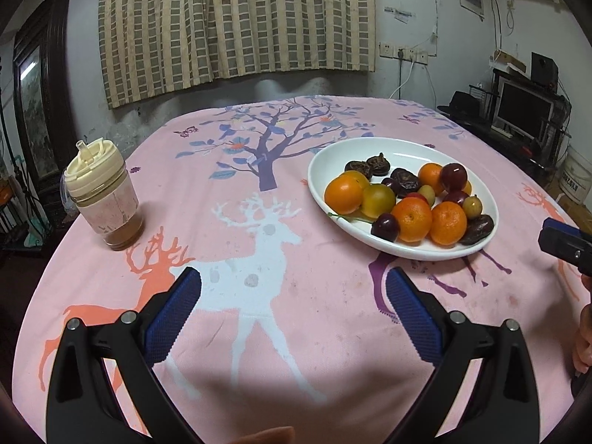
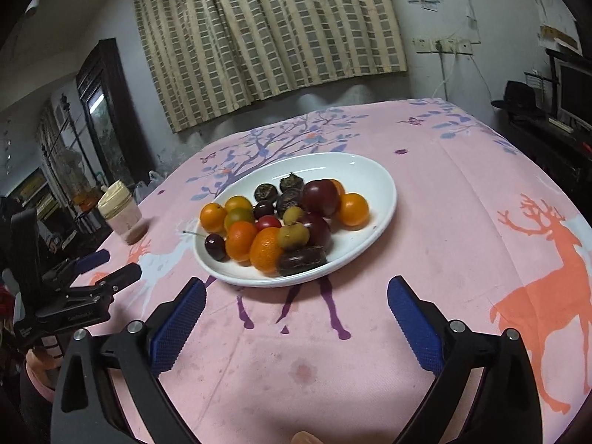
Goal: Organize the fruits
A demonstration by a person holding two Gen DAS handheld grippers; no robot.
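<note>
A white oval plate (image 1: 399,150) (image 2: 366,174) holds mixed fruit: small oranges (image 1: 411,219) (image 2: 266,249), dark plums (image 2: 320,197) (image 1: 453,176), yellow-green fruits (image 1: 378,197), a cherry (image 2: 215,246) and wrinkled dark dried fruits (image 1: 477,229) (image 2: 301,259). My left gripper (image 1: 294,281) hovers open over the pink tablecloth, left of and nearer than the plate, nothing between its fingers. My right gripper (image 2: 296,290) is open just in front of the plate's near rim, empty. Each gripper shows at the edge of the other's view: the right gripper (image 1: 566,244), the left gripper (image 2: 96,270).
A lidded plastic cup (image 1: 103,198) (image 2: 122,218) stands at the table's left. The pink deer-print tablecloth (image 1: 259,222) covers the table. A curtain and wall lie behind; a dark cabinet (image 1: 40,88) stands left, a monitor (image 1: 525,111) and a hat at right.
</note>
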